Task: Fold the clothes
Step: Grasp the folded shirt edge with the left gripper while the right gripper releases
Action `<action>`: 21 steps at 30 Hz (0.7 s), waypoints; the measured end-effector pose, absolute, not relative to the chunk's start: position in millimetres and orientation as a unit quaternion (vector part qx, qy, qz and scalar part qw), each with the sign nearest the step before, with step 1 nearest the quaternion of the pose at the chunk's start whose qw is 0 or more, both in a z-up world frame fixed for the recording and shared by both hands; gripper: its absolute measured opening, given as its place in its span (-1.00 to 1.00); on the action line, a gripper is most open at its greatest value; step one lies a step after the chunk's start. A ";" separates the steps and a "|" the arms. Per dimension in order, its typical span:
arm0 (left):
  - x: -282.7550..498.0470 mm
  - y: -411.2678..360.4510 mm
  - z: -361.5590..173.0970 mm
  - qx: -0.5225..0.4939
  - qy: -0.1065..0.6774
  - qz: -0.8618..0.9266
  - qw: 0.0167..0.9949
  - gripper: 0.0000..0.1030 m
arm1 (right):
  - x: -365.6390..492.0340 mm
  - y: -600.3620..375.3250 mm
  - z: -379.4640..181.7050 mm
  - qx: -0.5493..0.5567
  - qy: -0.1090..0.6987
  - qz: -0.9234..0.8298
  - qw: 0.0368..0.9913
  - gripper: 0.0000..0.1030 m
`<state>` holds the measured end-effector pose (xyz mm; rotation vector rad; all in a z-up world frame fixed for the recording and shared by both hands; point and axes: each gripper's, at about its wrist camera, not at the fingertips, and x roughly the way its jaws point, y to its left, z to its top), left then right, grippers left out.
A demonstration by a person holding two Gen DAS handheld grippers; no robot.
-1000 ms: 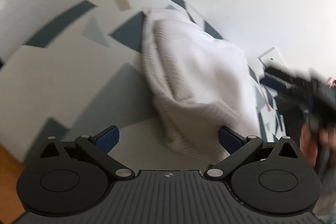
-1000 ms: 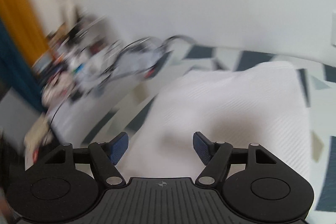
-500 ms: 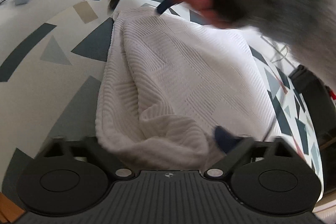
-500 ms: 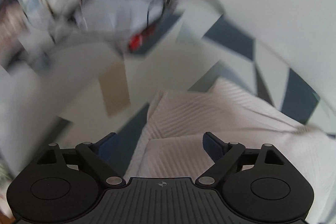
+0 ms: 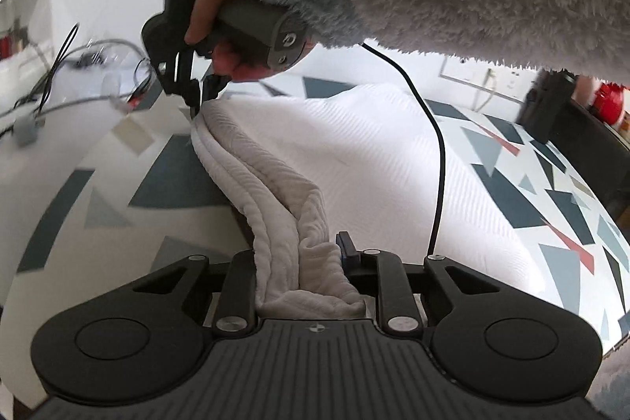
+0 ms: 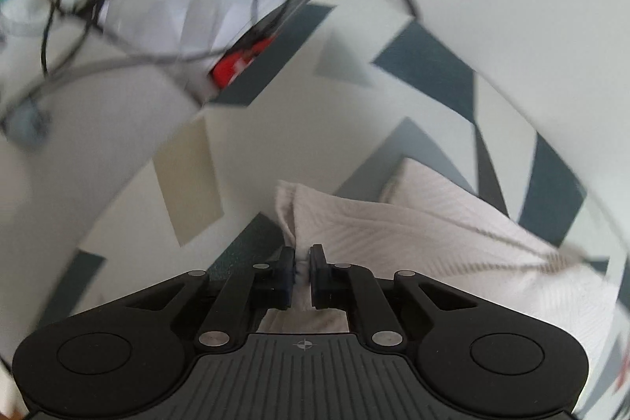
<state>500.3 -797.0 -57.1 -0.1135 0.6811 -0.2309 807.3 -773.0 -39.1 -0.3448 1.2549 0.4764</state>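
Clamping down, the left gripper (image 5: 301, 262) is closing on the near corner of the white garment (image 5: 354, 152), bunched between its jaws, while the right gripper (image 6: 302, 276) is pinching the far corner; the folded edge is running lengthwise between them along the patterned worktop (image 5: 118, 184)

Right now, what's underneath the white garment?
The white garment lies on a pale tablecloth with dark triangles, visible all around it. Whatever is directly beneath is covered. Both tongs grip its folded edge: left tongs near, closing on it; right tongs at the far corner.
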 end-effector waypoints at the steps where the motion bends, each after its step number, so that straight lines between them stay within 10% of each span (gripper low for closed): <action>1: 499.2 -800.2 -54.9 -0.047 0.329 -0.117 0.936 -0.58 | 810.6 -784.0 -32.8 -0.142 0.582 0.219 0.770 -0.86; 5: 495.6 -811.7 -49.1 -0.021 0.316 -0.136 0.939 -0.58 | 828.1 -819.6 -24.2 -0.084 0.604 0.204 0.766 -0.73; 12: 494.0 -819.1 -47.5 -0.005 0.316 -0.157 0.935 -0.58 | 826.2 -836.4 -19.3 -0.046 0.619 0.183 0.762 0.19; 21: 493.8 -816.1 -48.5 -0.012 0.321 -0.154 0.934 -0.58 | 782.5 -794.3 -2.1 -0.210 0.596 0.188 0.752 0.49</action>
